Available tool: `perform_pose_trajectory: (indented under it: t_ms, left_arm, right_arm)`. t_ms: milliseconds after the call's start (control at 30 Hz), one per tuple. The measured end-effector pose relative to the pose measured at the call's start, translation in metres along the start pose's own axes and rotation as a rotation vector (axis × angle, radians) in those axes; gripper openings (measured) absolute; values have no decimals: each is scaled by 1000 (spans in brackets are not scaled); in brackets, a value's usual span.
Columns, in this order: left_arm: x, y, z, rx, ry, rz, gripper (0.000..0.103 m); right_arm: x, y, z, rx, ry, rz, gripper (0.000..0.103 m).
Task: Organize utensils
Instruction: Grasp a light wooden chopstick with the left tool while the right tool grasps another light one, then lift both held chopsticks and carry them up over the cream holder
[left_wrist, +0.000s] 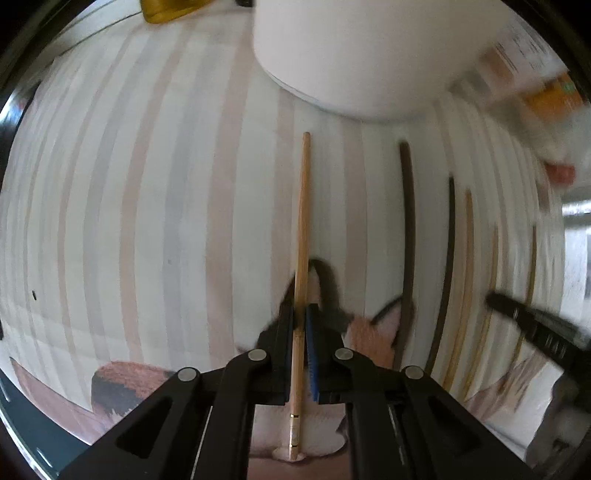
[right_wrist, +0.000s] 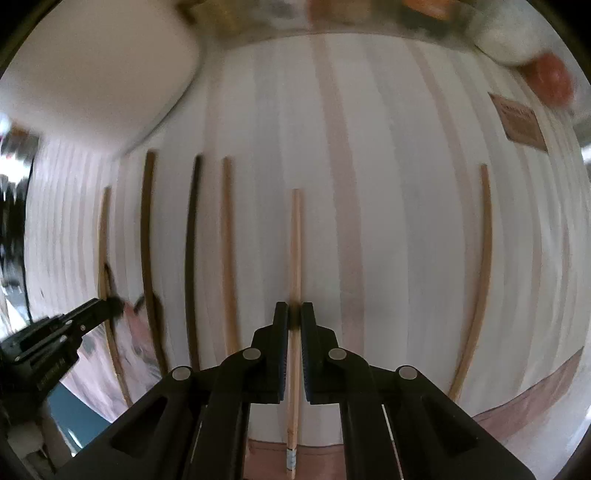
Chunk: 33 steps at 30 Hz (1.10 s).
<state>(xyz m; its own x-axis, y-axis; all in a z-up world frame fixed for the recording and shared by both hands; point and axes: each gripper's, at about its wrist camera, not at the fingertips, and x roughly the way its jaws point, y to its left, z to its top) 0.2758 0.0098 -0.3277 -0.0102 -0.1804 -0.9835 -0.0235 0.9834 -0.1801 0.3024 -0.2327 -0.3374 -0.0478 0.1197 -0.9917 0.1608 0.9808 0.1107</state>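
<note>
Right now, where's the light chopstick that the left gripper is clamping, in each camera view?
Left wrist: the light chopstick runs up the centre, clamped by the left gripper.
Right wrist: far left, thin and curved, with the left gripper on it.
Shared landmark: the nearest dark chopstick, just right of it in both views.

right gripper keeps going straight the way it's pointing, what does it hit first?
The striped cloth right below. The right gripper points down at it, shut on a light wooden chopstick lying there. Remaining gap is unclear; it looks tiny.
</note>
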Motion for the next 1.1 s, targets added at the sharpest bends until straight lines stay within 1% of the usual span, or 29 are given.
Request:
perform_pose_trajectory:
  t_ms: [67,133,200,267,333,400,433,467,500,533,600,667,733,800,900,933,967,1100]
  left_arm:
    - [0,1,4,-2,13,-21,5]
    - [-2,0,4,25,23,-25,7]
    - [1,-6,3,76,37,10,8]
    - [11,-14,0,125,59,55,9]
    - [16,-27,-1,185,48,93,11]
    - [20,-37,-3,231,43,133,11]
    - [21,-41,-4,247,33,145,11]
    - [24,-46,-3,260,20,153,9]
    - [24,-49,-4,264,14,153,7]
    - [23,-54,-3,265,8,154,7]
    - [21,-57,-8,277,-4,161,5]
    - [16,-56,-10,276,-24,174,5]
    - [14,-60,-12,270,-40,168,5]
    - [-7,-55,-11,265,-61,161,5]
    - [-23,-49,-13,237,-93,139,4]
    - [-27,-49,-18,229,-100,129,4]
    - [-32,-48,-29,228,-113,125,4]
    - [-47,-50,-36,229,-147,125,4]
  right_arm:
    - [2,-6,1,17,41,34,7]
    - [7,-7,0,8,72,29,8]
    - [7,-3,0,-25,84,3,9]
    - [8,1,0,-46,86,-23,9]
    - [10,16,5,-67,87,-49,9]
    - [9,20,7,-80,81,-65,9]
    - [9,30,7,-87,69,-74,9]
    - [8,32,8,-89,53,-78,8]
    - [7,35,9,-96,39,-83,8]
    - [9,48,14,-106,28,-93,8]
    - [3,64,17,-112,15,-104,8]
    - [0,67,14,-112,-1,-102,6]
    - [0,65,8,-91,-18,-67,6]
    - [-6,59,4,-57,-45,-24,6]
    - [-20,60,0,-44,-92,8,6]
    - [-26,60,-3,-43,-107,18,6]
    - [-30,60,-5,-43,-116,23,6]
    - [-53,70,-4,-54,-167,51,6]
